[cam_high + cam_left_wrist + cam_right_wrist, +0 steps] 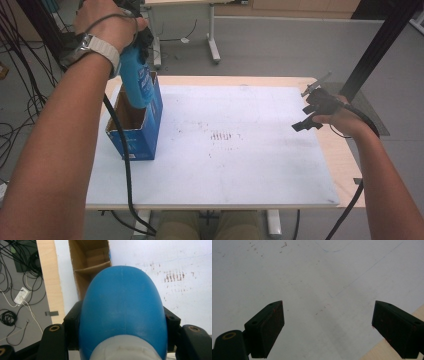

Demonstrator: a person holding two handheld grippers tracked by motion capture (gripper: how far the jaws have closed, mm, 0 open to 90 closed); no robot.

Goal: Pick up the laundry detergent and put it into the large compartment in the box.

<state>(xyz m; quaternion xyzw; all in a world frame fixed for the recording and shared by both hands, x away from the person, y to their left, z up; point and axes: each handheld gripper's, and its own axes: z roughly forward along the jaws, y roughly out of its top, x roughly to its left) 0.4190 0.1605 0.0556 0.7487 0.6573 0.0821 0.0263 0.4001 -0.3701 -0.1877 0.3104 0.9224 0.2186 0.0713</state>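
Observation:
A blue plastic bottle [136,80] with a pale grey cap end hangs bottom-down, and my left gripper [137,47] is shut on it. In the left gripper view the bottle [122,305] bulges between the two black jaws of this gripper [122,327]. Its lower end is at the mouth of an open blue cardboard box [152,122]. The box's brown inside [91,262] has a divider across it. My right gripper [306,110] rests open at the right edge of the white board. Between its fingers [328,325] there is only bare board.
The box stands on the left part of a white board [240,165], which lies on a wooden table [345,160]. Faint reddish marks [222,136] dot the board's middle. Cables [15,297] lie on the floor to the left, and a desk's legs [214,45] stand beyond.

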